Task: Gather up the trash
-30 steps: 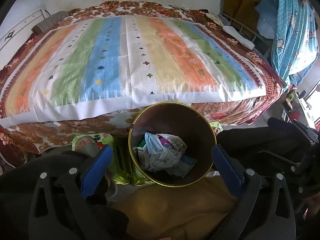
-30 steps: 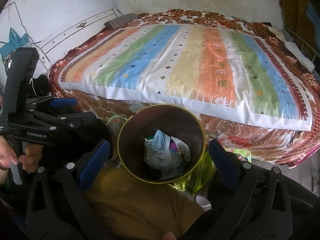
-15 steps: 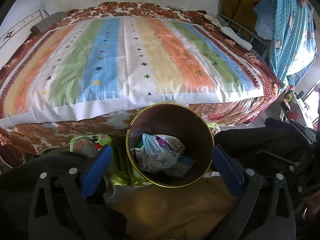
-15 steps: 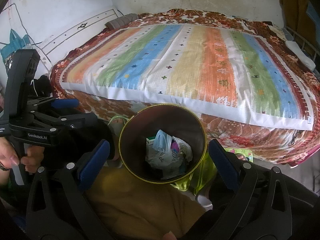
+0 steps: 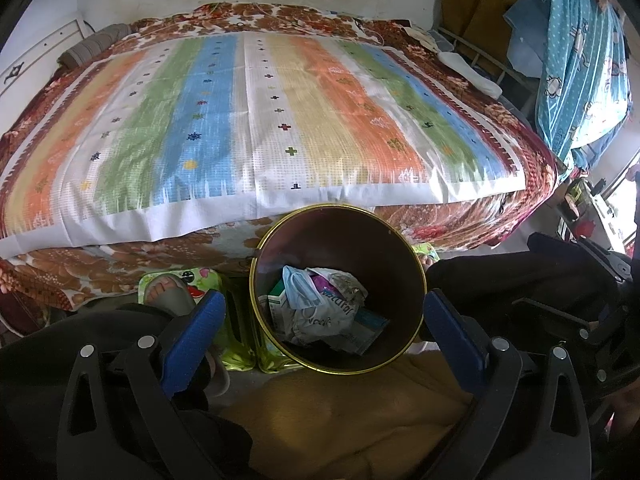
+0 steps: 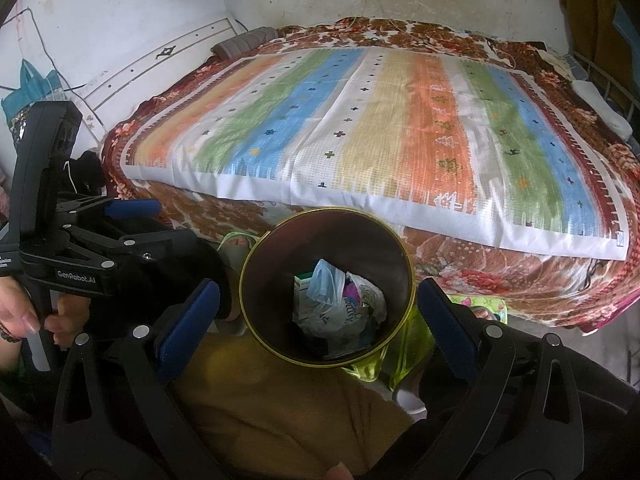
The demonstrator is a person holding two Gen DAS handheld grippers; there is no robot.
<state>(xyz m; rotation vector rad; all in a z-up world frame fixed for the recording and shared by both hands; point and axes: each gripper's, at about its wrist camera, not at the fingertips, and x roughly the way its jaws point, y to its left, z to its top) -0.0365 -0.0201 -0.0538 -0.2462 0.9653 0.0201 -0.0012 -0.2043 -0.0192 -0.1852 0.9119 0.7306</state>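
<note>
Trash [image 5: 320, 304] sits in the bottom of the round gold-rimmed bin [image 5: 400, 236]: crumpled plastic bag, a small box, some wrappers. Bin stands on the floor against the foot of the bed [image 5: 260, 120], mouth tipped toward us. We hold the left hand-held gripper [image 5: 320, 320] and right hand-held gripper [image 6: 318, 312] just above it, both spread wide and carrying nothing; each pair of blue pads brackets the bin mouth. Trash lies straight ahead and below both, no clear long axis on the heap. We judge neither hand clearly nearer. No loose trash visible on the striped bedspread [image 6: 380, 120], so collection looks mostly done from here.
</note>
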